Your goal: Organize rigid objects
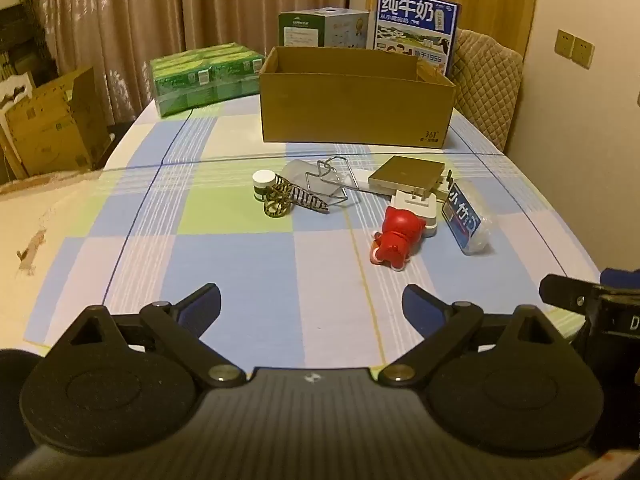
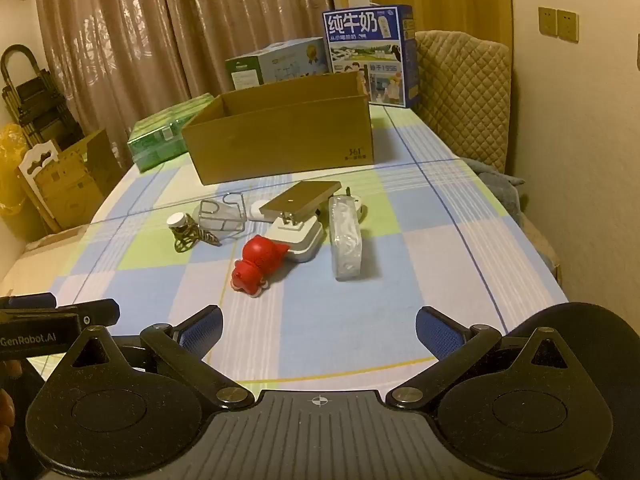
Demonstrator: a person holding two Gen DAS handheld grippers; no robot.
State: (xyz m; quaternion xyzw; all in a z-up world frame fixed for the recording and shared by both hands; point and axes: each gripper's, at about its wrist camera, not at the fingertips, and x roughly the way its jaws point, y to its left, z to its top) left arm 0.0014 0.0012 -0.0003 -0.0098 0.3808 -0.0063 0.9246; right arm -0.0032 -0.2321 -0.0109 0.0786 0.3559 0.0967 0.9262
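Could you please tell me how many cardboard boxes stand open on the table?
1: the open brown cardboard box stands at the far end of the table, behind the small loose items. The printed cartons behind it look closed.

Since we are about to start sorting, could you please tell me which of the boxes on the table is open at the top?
The plain brown cardboard box, just behind the small loose items. The blue milk carton box and the green pack are closed.

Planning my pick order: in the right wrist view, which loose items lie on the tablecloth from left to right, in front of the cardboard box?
White-capped jar → wire rack → red toy figure → clear plastic packet.
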